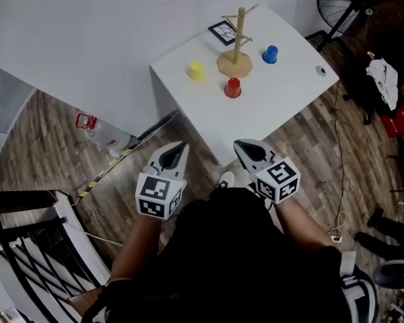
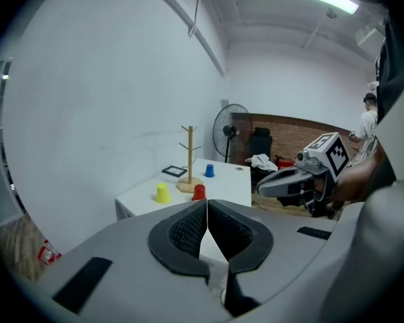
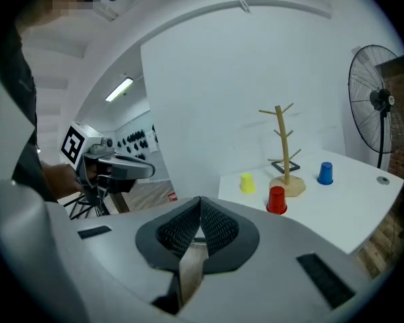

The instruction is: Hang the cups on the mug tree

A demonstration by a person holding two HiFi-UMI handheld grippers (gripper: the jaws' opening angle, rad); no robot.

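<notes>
a black fan stands on the wood floor beside the white table.

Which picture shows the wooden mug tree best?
The right gripper view: the mug tree stands side-on and biggest, pegs clear against the white wall. The head view looks down on it, foreshortened. The left gripper view shows it small and far.

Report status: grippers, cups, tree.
Both shut, empty: left gripper, right gripper, short of table. Cups on table, none on mug tree: yellow cup, red cup, blue cup. No obstruction seen.
</notes>
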